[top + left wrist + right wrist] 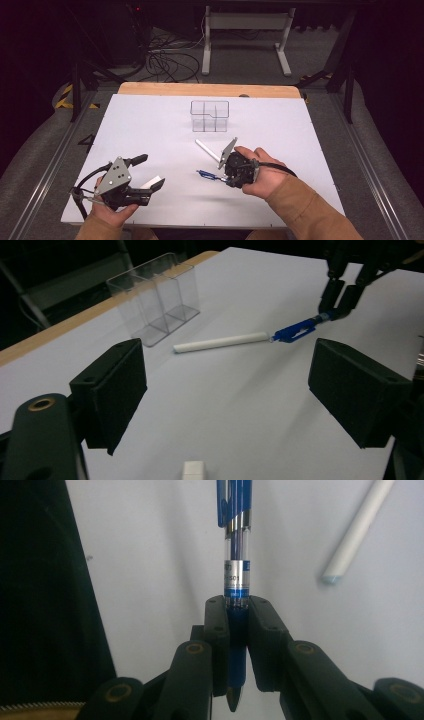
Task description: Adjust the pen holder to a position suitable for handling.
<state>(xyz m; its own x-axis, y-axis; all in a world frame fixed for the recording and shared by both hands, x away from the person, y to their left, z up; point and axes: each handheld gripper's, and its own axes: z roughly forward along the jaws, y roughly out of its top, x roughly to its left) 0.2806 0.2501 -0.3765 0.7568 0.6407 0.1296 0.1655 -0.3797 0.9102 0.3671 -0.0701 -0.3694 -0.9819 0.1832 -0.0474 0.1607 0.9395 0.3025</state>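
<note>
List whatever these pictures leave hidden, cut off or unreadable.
- Blue pen: its far end is cut off by the top edge of the right gripper view; the barrel print is too small to read.
- Small white block: cut by the bottom edge of the left gripper view; in the high view the left claw covers part of it.
- Clear organizer: contents too small to judge.

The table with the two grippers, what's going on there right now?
A person works at a white table with a gripper in each hand. The right gripper is shut on a blue pen near its tip end, low over the table. The left gripper is open and holds nothing, with a small white block lying between its jaws. A white stick lies beside the pen, and an empty clear divided container stands farther back.
</note>
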